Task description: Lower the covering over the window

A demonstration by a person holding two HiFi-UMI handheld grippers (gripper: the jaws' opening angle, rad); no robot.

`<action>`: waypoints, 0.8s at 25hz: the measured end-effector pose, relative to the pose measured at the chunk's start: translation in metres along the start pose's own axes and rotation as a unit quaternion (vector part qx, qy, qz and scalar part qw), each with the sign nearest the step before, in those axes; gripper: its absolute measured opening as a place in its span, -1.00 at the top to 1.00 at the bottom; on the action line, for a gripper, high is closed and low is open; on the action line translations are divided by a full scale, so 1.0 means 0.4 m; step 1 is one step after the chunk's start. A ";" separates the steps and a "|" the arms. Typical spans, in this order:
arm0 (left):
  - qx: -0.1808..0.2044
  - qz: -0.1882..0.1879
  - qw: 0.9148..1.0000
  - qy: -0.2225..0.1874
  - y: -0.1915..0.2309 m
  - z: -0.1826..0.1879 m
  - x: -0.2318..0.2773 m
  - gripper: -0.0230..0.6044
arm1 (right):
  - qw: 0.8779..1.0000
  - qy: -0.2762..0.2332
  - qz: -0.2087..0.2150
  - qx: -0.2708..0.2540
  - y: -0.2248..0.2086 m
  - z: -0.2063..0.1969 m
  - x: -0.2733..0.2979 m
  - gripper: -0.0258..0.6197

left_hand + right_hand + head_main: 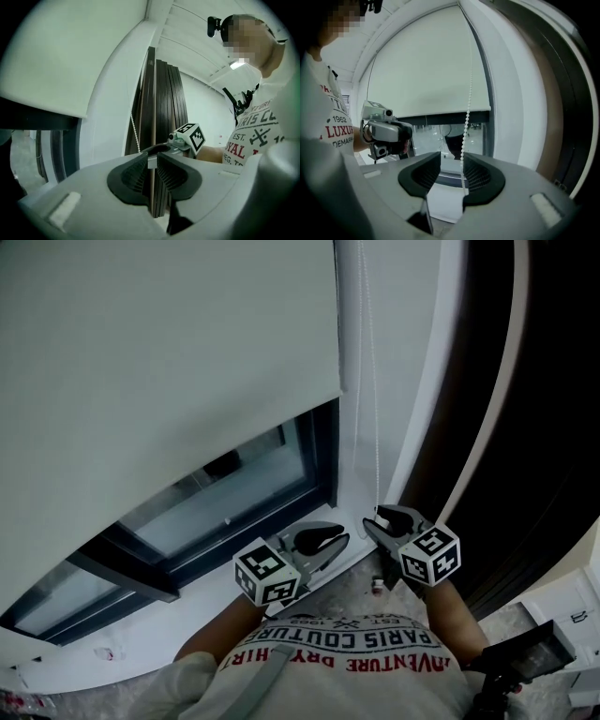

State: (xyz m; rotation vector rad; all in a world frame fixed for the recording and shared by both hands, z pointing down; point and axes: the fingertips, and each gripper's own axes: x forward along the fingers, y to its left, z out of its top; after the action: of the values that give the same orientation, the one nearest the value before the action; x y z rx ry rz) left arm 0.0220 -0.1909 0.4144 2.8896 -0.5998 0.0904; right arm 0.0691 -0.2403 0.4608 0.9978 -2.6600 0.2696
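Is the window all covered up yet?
Nearly. The white roller blind covers most of the dark-framed window; a strip shows underneath. The white bead chain hangs inside the open right gripper, not gripped. Left to do: grip it and lower the rest.

You hold two grippers, the left gripper (328, 542) with its one marker cube (267, 576) and the right gripper (386, 522) with its one marker cube (431, 556), and before you are one roller blind (159, 362), one bead chain (466, 117) and one window (216, 498).
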 end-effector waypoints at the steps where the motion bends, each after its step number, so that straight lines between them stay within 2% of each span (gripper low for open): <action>1: 0.000 -0.002 1.000 0.000 -0.003 0.005 0.003 0.72 | 1.000 0.003 -0.003 0.001 0.000 -0.005 -0.004 0.48; 6: 0.003 -0.006 1.000 0.000 -0.007 0.020 0.013 0.72 | 0.999 0.013 -0.040 0.005 -0.016 -0.018 -0.025 0.28; 10: 0.005 -0.012 1.000 -0.002 -0.015 0.028 0.017 0.72 | 0.999 -0.009 -0.026 0.018 0.002 0.000 -0.039 0.29; 11: 0.007 -0.014 1.000 -0.002 -0.018 0.031 0.020 0.72 | 0.999 -0.020 -0.016 0.021 0.009 0.010 -0.045 0.39; 14: 0.011 -0.017 1.000 0.000 -0.022 0.037 0.026 0.75 | 0.998 -0.056 0.011 0.021 0.034 0.045 -0.064 0.87; 15: 0.011 -0.016 1.000 0.000 -0.020 0.038 0.026 0.76 | 0.998 -0.060 0.020 0.017 0.043 0.052 -0.066 0.92; 17: 0.010 -0.014 1.000 0.001 -0.013 0.041 0.023 0.92 | 0.997 -0.060 0.039 0.011 0.063 0.059 -0.065 0.92; 20: 0.010 -0.011 1.000 0.004 0.000 0.047 0.018 0.92 | 0.996 -0.061 0.064 0.010 0.084 0.072 -0.059 0.92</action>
State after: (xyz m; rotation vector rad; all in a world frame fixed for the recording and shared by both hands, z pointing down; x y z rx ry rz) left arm 0.0290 -0.1973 0.3969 2.9123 -0.5684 0.1053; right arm 0.0581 -0.2087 0.4236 0.8768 -2.8428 0.2720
